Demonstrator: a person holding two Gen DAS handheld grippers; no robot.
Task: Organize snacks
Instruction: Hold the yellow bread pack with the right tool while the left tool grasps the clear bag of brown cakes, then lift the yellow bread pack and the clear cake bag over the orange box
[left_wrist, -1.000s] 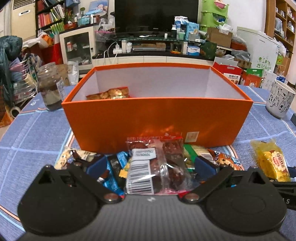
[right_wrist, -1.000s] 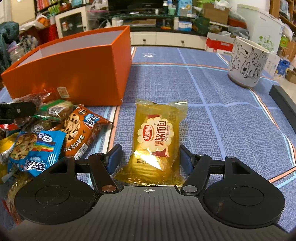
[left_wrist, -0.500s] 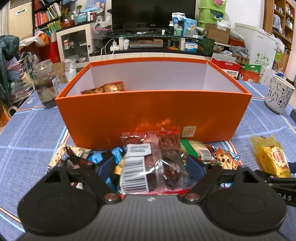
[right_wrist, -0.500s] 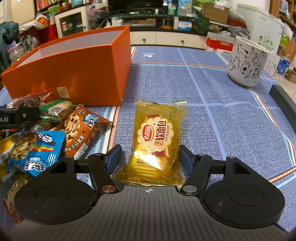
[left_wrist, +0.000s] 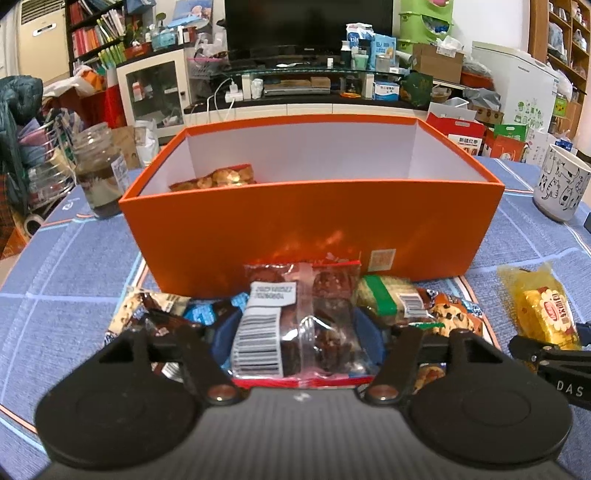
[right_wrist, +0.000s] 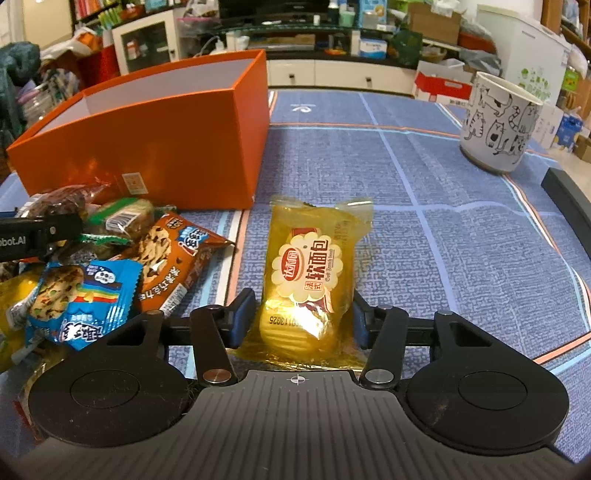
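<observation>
Left gripper jaws, just closing, press a clear dark-snack packet; right gripper jaws, just closing, pinch the yellow bread packet on the table.

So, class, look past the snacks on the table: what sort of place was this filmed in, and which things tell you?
Most likely a lived-in home living room. A television stands on a low media unit behind the table, a bookshelf stands to the left, and a cat-print mug sits on the blue tablecloth.
</observation>
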